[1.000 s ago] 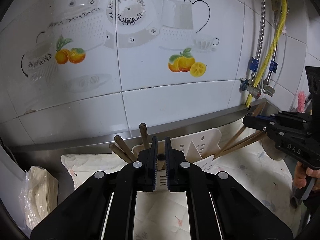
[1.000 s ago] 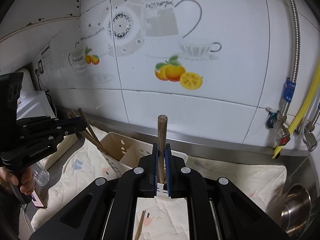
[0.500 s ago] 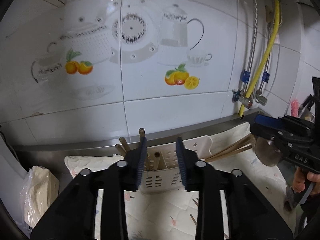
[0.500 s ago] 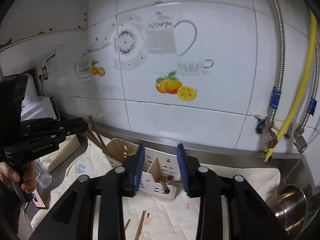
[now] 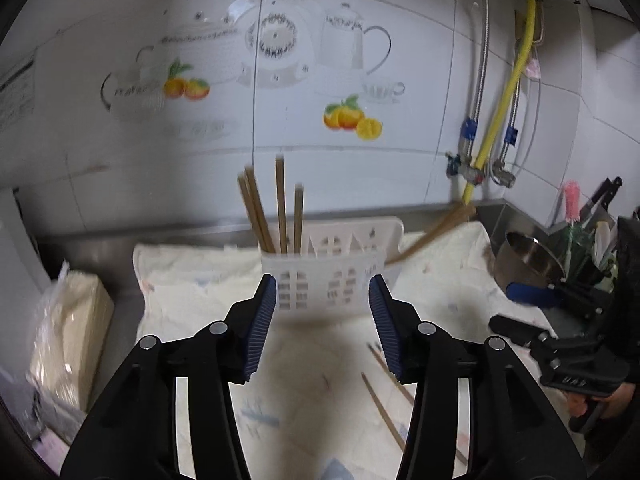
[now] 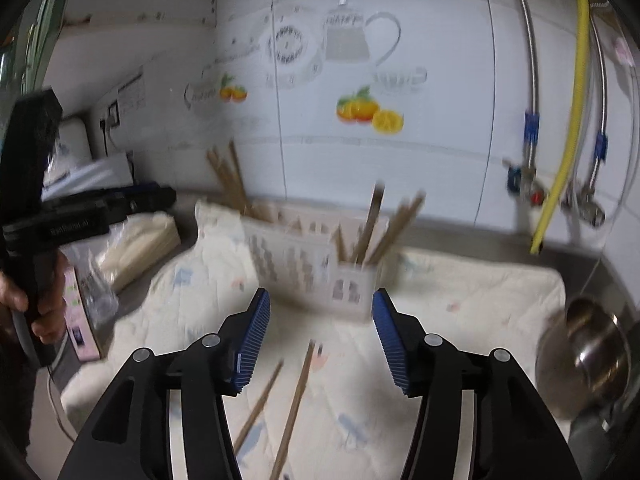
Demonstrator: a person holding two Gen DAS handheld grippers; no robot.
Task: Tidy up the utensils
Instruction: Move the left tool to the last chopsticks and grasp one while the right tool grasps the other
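A bagged stack [image 5: 68,332] sits at the counter's left edge, just off the cloth [image 5: 188,292]. The left gripper [image 5: 322,328] hangs over the cloth – fingers apart and opening, nothing between them. Ahead, near the back wall, stands the white caddy [image 5: 332,276], chopsticks [image 5: 280,208] upright in its left end, more leaning out at its right. Loose chopsticks [image 6: 296,404] lie on open cloth under the right gripper [image 6: 320,344] – fingers likewise opening, empty. A steel pot [image 6: 588,356] crowds the right edge.
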